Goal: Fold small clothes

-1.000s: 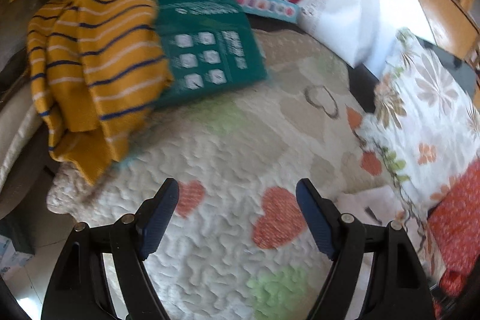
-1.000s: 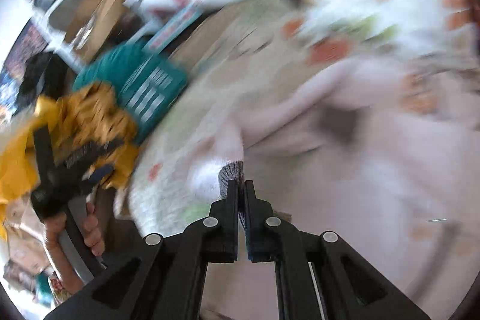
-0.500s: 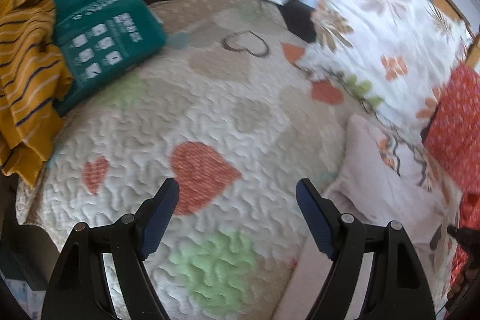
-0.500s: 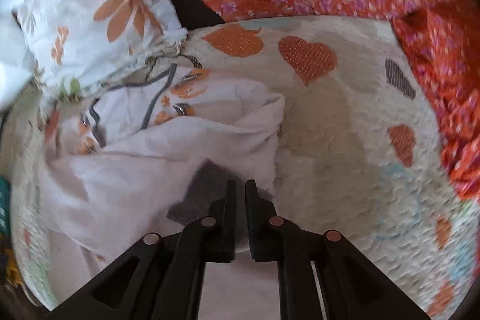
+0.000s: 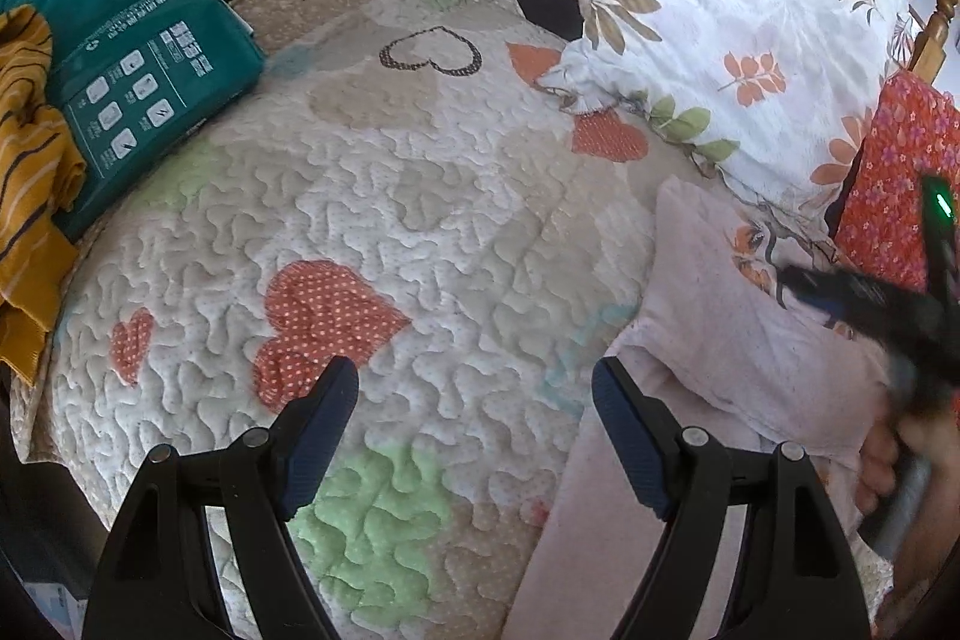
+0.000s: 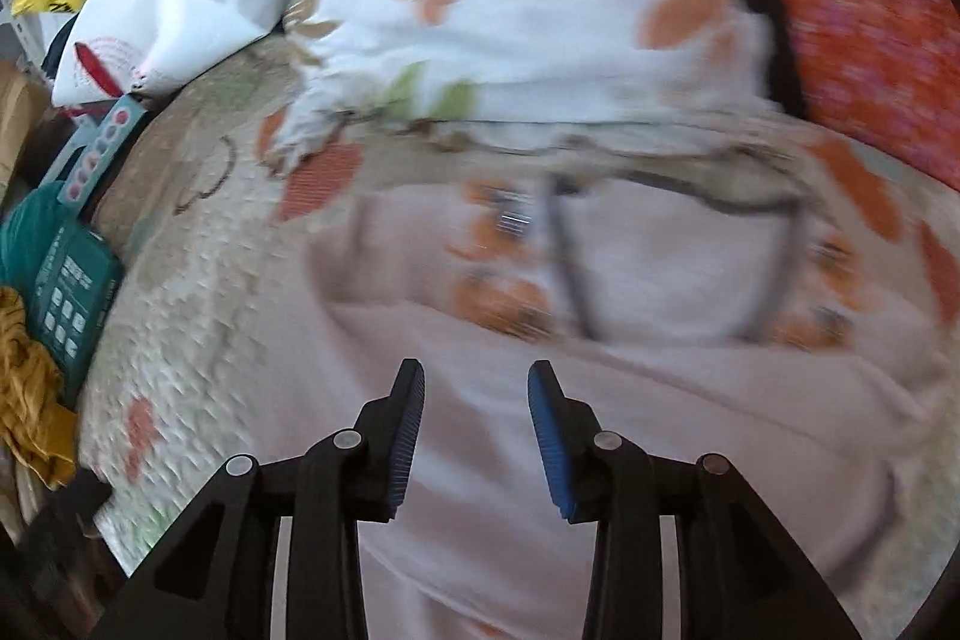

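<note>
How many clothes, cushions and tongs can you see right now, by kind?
Clothes: 2, pale pink garment, mustard striped top
Cushions: 2, floral pillow, red flowered cushion
Tongs: 2, left tongs open, right tongs opening, nothing gripped
Total: 6

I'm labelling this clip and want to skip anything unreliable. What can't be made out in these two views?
- Pale pink garment, right wrist view: motion blur smears its print and dark trim; its lower part runs off the frame.
- Right gripper, left wrist view: a blurred dark streak, so its opening jaws are unreadable there.
- Green package, left wrist view: print too small to read.
- Striped yellow garment, left wrist view: cut by the left edge.
</note>
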Motion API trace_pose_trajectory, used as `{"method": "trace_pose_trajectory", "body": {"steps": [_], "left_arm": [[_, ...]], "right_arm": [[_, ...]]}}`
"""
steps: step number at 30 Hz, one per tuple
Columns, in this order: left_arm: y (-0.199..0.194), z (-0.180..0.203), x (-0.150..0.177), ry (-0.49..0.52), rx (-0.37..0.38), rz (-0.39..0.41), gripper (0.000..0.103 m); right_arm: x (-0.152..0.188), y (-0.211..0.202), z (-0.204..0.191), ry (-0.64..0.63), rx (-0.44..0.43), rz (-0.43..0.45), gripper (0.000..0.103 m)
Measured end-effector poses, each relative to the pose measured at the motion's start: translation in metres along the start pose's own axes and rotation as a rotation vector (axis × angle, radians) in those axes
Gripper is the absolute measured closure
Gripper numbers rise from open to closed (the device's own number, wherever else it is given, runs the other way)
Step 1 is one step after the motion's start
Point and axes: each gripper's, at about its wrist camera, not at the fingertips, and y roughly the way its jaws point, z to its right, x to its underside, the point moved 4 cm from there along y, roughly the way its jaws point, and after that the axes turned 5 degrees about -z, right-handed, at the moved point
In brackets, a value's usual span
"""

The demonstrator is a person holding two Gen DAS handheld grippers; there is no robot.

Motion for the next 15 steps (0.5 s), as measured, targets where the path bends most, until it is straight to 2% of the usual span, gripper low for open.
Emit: {"method": "trace_pose_trajectory", "body": {"steps": [4,8,10,12,13,15], "left_arm": [[0.003,0.0,-0.003,-0.002,-0.001,-0.006,0.024],[0.007,0.001,-0.005,0.005,-0.002,-0.013,0.024],[0.009,0.001,-0.004,0.002,0.003,-0.023,0.024],[0.012,0.001,-0.004,-0.005,0.007,-0.036,0.024],[0.013,0.001,-0.004,-0.008,0.008,-0.043,0.024],[0.016,0.002,-0.003,-0.011,0.016,-0.054,0.024]], "right_arm": [[-0.03,0.042,-0.031,-0.033,-0.014,-0.047,0.063],[-0.046,0.077,-0.045,-0.032,-0.015,-0.096,0.061],[-0.05,0.087,-0.052,-0.025,-0.069,-0.112,0.062],[-0.051,0.095,-0.062,-0.022,-0.164,-0.143,0.083],[-0.052,0.098,-0.067,-0.035,-0.158,-0.157,0.099],[-0.057,0.099,-0.075,-0.081,-0.102,-0.134,0.099]]}}
